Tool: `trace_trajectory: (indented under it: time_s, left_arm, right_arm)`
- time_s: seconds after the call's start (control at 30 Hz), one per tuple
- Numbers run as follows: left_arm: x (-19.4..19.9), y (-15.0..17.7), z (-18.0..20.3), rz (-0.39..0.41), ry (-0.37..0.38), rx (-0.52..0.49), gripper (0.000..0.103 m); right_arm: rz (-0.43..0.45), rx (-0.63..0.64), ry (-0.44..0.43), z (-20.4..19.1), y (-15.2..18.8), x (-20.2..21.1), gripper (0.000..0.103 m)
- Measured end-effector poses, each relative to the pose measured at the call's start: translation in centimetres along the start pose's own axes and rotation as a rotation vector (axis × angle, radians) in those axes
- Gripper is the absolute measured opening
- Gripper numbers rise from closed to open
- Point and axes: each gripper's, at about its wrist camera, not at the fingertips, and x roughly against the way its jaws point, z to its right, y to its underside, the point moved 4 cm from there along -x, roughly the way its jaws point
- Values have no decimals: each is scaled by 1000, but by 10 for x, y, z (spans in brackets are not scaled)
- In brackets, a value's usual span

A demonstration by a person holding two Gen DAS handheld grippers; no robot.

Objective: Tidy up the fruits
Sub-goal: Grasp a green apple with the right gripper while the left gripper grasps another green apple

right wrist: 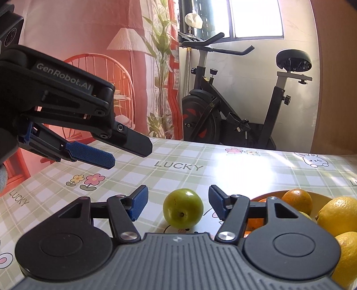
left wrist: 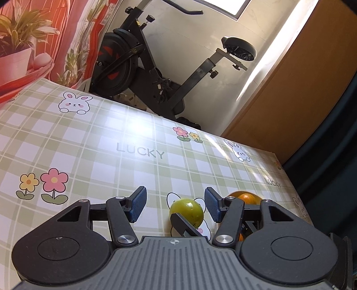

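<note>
step: right gripper (right wrist: pixel 177 204) spread around green fruit (right wrist: pixel 183 208), unpinched; left gripper (left wrist: pixel 176 205) spread, empty | next: pinch fruit; carry to bowl (right wrist: pixel 275 194)

Right tongs (right wrist: pixel 178 205) hide much of the plate (right wrist: pixel 316 196).

Before me I note a table (right wrist: pixel 234 169) under a green-and-white checked oilcloth printed with rabbits, pink and yellow flowers and the word LUCKY, a bright patch of sunlight lying across its middle. Beyond its far edge I record a black exercise bike (right wrist: pixel 225 116) standing upright against a pale wall, below a window (right wrist: pixel 256 20), with a brown wooden panel (left wrist: pixel 287 96) just beside it on the right. To the left hangs a reddish printed backdrop (right wrist: pixel 89 44) showing a floor lamp, a rattan chair and leafy plants.
</note>
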Motion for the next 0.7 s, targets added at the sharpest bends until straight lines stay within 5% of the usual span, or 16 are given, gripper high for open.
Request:
trace_trajectory:
  time_s: [0.7]
  left_arm:
    - [-42,23,-6,-142,37,3,59]
  right_arm:
    - [-119,-77,-27,15,5,-18,51]
